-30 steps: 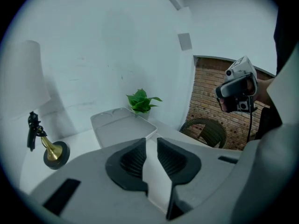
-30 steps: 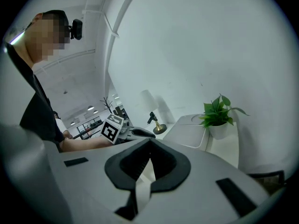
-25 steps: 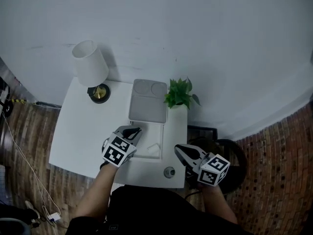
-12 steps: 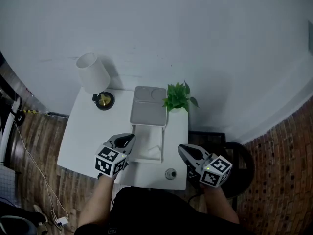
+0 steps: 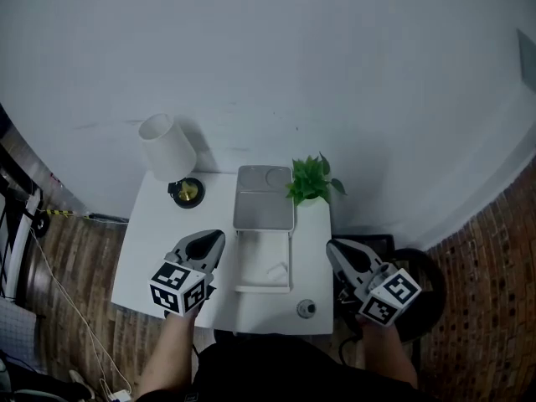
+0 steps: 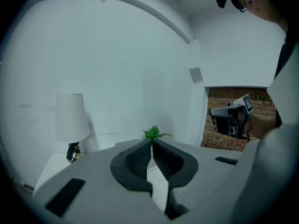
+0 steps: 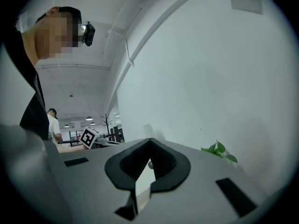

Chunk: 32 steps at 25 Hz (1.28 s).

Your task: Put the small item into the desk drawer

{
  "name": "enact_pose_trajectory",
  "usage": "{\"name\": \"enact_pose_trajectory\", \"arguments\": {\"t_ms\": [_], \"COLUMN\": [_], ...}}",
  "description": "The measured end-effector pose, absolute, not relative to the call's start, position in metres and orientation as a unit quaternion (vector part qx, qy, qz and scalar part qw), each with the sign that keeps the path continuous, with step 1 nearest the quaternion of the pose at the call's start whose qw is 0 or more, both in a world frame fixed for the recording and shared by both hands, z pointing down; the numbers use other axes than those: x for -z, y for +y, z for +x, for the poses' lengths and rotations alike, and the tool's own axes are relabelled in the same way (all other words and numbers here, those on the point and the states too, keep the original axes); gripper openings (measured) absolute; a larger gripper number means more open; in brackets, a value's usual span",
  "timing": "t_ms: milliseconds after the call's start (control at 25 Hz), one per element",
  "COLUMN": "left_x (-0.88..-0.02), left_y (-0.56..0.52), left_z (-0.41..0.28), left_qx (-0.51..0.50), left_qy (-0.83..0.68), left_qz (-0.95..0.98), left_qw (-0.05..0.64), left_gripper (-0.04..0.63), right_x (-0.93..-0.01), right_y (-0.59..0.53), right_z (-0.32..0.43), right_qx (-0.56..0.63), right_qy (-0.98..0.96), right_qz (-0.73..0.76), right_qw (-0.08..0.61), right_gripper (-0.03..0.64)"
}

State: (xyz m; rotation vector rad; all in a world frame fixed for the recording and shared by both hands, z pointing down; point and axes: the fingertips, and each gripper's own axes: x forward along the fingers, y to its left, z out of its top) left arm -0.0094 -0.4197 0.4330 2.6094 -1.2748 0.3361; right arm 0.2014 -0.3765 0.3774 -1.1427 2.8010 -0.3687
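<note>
Left hand-held gripper (image 5: pixel 211 238) and right hand-held gripper (image 5: pixel 335 249): pressed together, empty. Only head view shows open drawer (image 5: pixel 254 260).

Readable text: none anywhere.
Grey left gripper (image 5: pixel 214 236): its white left cube (image 5: pixel 178 289), 7 o'clock, bears black-and-white square markers, no letters.
Grey right gripper (image 5: pixel 333 246): white right cube (image 5: pixel 390 298), 5 o'clock, same markers.
</note>
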Motion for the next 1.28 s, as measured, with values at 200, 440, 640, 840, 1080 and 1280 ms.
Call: {"name": "enact_pose_trajectory", "arguments": {"t_ms": [200, 440, 640, 840, 1080, 1280], "left_x": [-0.398, -0.374, -0.370, -0.377, -0.384, -0.390], "left_y": [-0.428, -0.435, -0.437, -0.440, -0.437, -0.438], "left_z": [-0.045, -0.093, -0.116, -0.126, -0.118, -0.100], "left_qx": [-0.100, -0.076, -0.063, -0.062, -0.061, -0.067], "left_qy": [-0.434, -0.453, -0.470, -0.476, -0.475, -0.465], "left_qz": [0.892, 0.886, 0.878, 0.875, 0.875, 0.880], "left_qw": [0.078, 0.063, 0.060, 0.067, 0.069, 0.072], "left_gripper": [0.021, 0.021, 0.021, 0.021, 0.021, 0.021], "right_x": [-0.345, -0.321, -0.323, -0.334, -0.346, -0.355], "right_y": [-0.393, -0.394, -0.395, -0.393, -0.386, -0.382], "right_z": [0.162, 0.124, 0.113, 0.106, 0.119, 0.138], "right_qx": [0.095, 0.061, 0.058, 0.057, 0.062, 0.074], "right_qy": [0.917, 0.919, 0.916, 0.915, 0.909, 0.901], "right_qz": [-0.380, -0.381, -0.391, -0.396, -0.410, -0.426], "right_qw": [0.073, 0.075, 0.065, 0.040, 0.036, 0.041], "right_gripper": [0.003, 0.003, 0.003, 0.003, 0.003, 0.003]}}
